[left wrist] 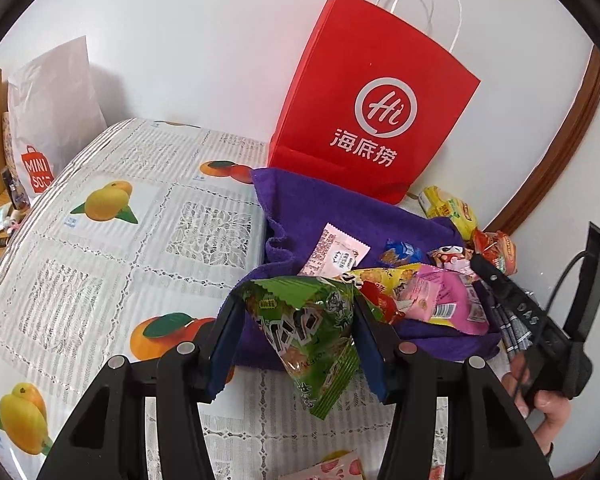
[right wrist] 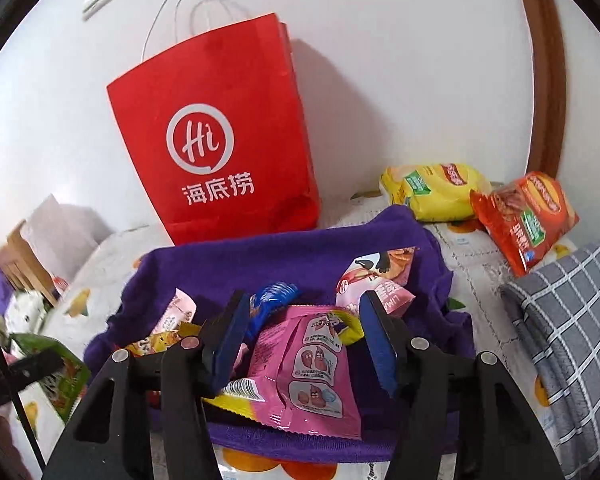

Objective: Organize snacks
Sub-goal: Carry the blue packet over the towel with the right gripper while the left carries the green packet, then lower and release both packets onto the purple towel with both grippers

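My left gripper (left wrist: 297, 302) is shut on a green snack packet (left wrist: 308, 332), held just above the near edge of a purple cloth (left wrist: 320, 208). Several small packets lie piled on that cloth, among them a pink one (left wrist: 440, 300). In the right wrist view my right gripper (right wrist: 303, 298) stands open over the purple cloth (right wrist: 280, 256). A pink packet (right wrist: 308, 368) lies between its jaws, and the pads do not press on it. A blue wrapper (right wrist: 276, 296) and a pink-and-white packet (right wrist: 376, 280) lie just beyond.
A red paper bag (right wrist: 220, 140) stands upright against the wall behind the cloth. A yellow packet (right wrist: 432, 192) and an orange-red packet (right wrist: 524, 220) lie at the back right, with a grey checked cloth (right wrist: 572, 320) to the right. A fruit-print tablecloth (left wrist: 140, 240) covers the table, and a white shopping bag (left wrist: 52, 120) stands far left.
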The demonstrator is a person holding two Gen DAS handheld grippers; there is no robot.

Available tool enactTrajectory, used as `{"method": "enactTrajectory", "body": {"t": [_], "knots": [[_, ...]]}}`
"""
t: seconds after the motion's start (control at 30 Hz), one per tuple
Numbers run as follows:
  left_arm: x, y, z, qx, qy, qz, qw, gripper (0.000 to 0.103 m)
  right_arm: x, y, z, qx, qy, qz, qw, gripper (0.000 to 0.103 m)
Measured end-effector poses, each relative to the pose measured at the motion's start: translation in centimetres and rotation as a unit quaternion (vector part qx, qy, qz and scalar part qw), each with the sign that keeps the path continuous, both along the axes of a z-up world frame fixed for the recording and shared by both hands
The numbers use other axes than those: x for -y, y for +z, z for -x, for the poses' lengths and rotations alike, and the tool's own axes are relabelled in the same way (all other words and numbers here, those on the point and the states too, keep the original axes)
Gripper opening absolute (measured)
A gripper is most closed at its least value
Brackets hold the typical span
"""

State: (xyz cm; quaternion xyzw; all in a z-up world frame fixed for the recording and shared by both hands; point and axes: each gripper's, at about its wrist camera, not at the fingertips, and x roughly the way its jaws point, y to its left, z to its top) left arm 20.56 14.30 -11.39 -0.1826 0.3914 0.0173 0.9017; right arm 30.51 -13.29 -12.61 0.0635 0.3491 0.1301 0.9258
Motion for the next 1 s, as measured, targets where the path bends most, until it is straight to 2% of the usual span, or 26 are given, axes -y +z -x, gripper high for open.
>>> {"method": "enactTrajectory", "body": {"t": [0.17,0.47,0.53,0.63,0.87,1.0], "knots": [[0.2,1.1,-0.7,-0.001,0.003,0.008,1.0000,0.051,0.3,0.1,0.1,-0.006,-0.002,0.000,1.000,0.057],[2.8,3.5,-4.9,-0.015,-0.009,-0.015,0.9997,0.051,-0.1,0.4,0.5,-0.019,0.019,0.003,1.000,0.057],[3.3,3.3,-6.2,-0.027,0.002,-0.029,0.9992,0.051,0.2,1.0,1.0,-0.013,0.027,-0.012,0.999,0.057],[3.5,2.8,-7.7,-0.039,0.004,-0.022,0.9990,0.051,0.2,1.3,1.3,0.002,0.023,0.005,1.000,0.058],[4.4,1.2,-10.5,-0.061,0.007,-0.014,0.9980,0.051,0.3,0.2,0.4,-0.023,0.015,0.010,1.000,0.058],[5.2,0.1,-11.7,-0.075,0.002,-0.010,0.9972,0.051,0.2,0.4,0.6,-0.016,0.017,0.015,1.000,0.058]]}}
